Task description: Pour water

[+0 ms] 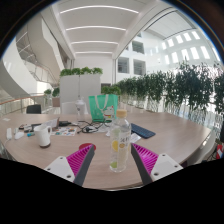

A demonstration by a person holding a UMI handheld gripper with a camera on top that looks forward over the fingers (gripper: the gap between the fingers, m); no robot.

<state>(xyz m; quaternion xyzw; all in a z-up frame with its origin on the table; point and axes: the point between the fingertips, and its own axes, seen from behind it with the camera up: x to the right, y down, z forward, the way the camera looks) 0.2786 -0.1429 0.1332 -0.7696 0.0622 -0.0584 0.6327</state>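
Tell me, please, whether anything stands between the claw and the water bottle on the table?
Nothing visible does. The water bottle stands upright on the table between the open claw's fingers, with a gap at either side; the other items lie beyond it.

The bottle [120, 140] is clear, glossy plastic with a white cap, standing between the gripper [114, 160] fingers, whose pink pads [80, 158] look ridged and matt. Under the bottle, the table [170, 140] is smooth pale wood with a soft sheen. Left of the bottle, a white cup [44, 137] looks smooth
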